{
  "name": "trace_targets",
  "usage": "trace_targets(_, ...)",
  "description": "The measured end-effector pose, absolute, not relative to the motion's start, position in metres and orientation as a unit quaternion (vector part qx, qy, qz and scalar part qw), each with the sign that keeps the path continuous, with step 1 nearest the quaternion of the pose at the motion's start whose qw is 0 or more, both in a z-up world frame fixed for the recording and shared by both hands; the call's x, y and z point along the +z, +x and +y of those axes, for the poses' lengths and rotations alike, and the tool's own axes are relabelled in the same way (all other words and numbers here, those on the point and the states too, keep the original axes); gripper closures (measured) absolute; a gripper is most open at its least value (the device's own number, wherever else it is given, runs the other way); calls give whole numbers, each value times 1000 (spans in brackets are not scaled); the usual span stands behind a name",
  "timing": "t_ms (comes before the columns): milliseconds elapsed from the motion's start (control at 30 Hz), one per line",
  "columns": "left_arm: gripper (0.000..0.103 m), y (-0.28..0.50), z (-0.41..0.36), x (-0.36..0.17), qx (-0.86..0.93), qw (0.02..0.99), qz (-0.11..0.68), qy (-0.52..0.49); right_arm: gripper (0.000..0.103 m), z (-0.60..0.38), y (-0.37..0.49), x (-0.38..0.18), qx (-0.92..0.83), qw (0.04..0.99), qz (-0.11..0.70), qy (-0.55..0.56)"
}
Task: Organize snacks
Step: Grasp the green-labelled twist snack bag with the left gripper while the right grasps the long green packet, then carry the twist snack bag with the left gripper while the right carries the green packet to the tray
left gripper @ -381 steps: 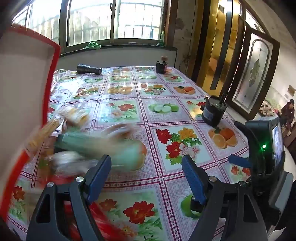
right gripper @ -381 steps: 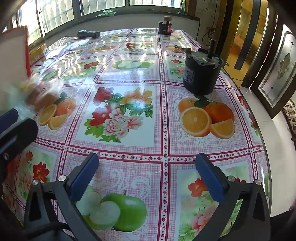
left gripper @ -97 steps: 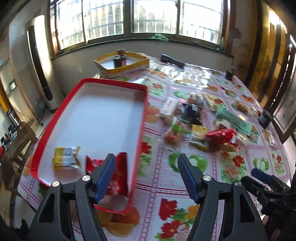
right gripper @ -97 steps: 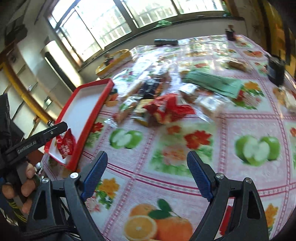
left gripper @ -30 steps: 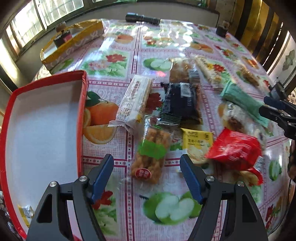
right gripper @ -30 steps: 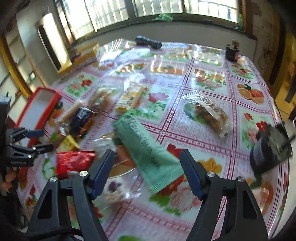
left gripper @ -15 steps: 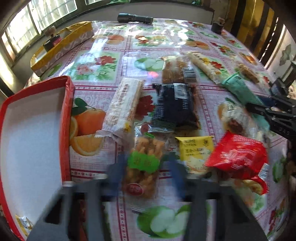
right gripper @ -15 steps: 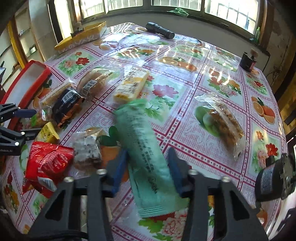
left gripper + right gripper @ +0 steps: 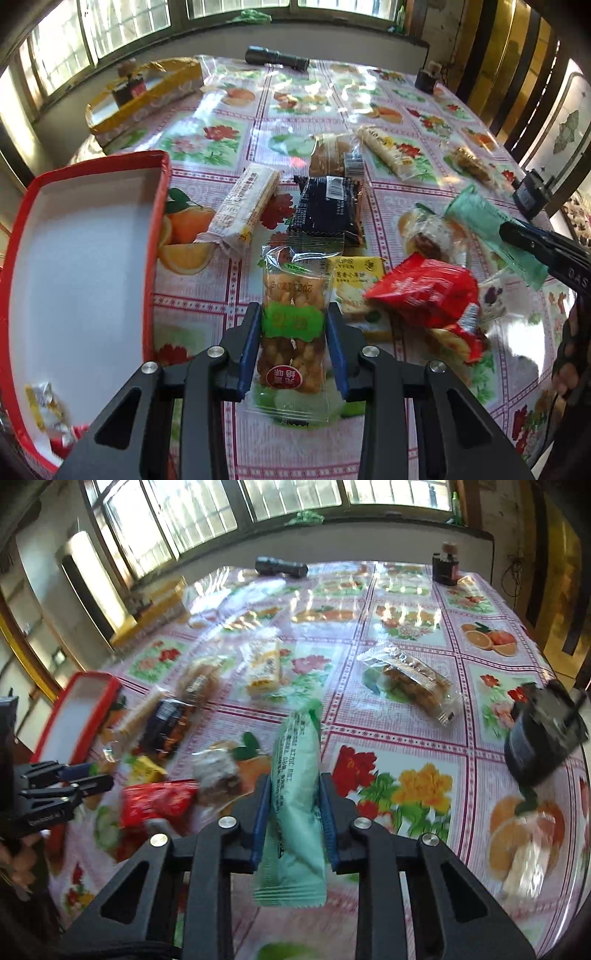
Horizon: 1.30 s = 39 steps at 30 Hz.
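My left gripper [image 9: 293,332] is shut on a clear snack pack with a green label [image 9: 293,321], low over the flowered tablecloth. The red tray [image 9: 74,258] with a white floor lies to its left and holds a yellow wrapped snack [image 9: 48,413]. My right gripper [image 9: 295,812] is shut on a long mint-green packet [image 9: 295,775], which also shows in the left wrist view [image 9: 491,229]. Between them lie a red bag [image 9: 424,291], a yellow pack [image 9: 354,273], a black pack [image 9: 328,210] and a white bar [image 9: 247,203].
A clear pack of fried snacks [image 9: 410,679] and a yellow-white bar [image 9: 264,668] lie further out. A black device [image 9: 543,734] stands at the right edge. A yellow box [image 9: 144,103], a flashlight [image 9: 277,57] and a small bottle [image 9: 447,563] are at the far side.
Both grippers have closed from open: the left on the green-label snack pack, the right on the mint-green packet. Both moved closer to their packs.
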<state>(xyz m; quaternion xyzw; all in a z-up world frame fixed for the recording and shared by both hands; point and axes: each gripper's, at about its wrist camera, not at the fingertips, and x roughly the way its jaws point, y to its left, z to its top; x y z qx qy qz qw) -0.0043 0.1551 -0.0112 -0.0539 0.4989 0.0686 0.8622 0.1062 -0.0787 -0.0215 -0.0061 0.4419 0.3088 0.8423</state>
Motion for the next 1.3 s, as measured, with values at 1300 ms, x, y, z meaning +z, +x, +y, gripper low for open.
trace_targets(1300,69,-81,160,28,82,888,446,-79,71,-53,25,16,318,857,405,11)
